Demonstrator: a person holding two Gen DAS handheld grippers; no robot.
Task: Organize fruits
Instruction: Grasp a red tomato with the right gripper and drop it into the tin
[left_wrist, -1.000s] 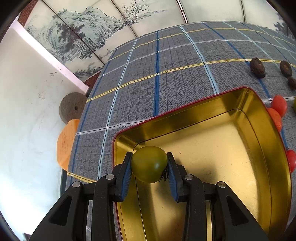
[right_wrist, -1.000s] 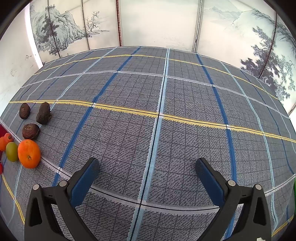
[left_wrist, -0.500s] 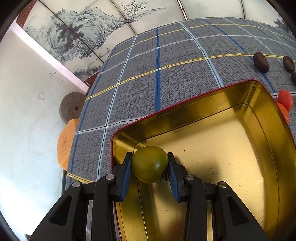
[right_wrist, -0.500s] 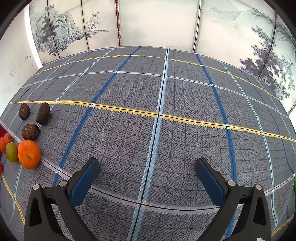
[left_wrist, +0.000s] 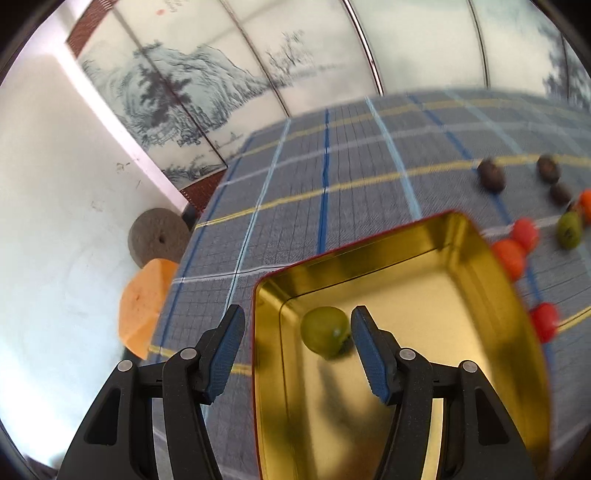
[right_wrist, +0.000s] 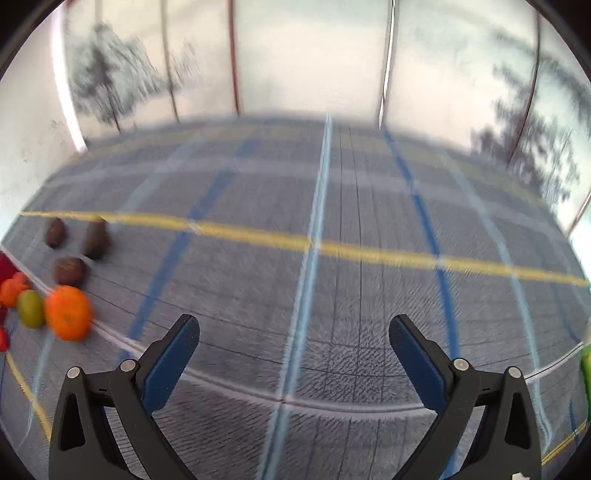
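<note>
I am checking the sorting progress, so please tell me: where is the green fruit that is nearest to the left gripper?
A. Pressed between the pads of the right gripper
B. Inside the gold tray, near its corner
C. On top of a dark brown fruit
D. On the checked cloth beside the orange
B: the green fruit lies on the floor of the gold tray, near its corner, while the left gripper is opening its jaws, pads clear of it.

Green fruit released into tin
</note>
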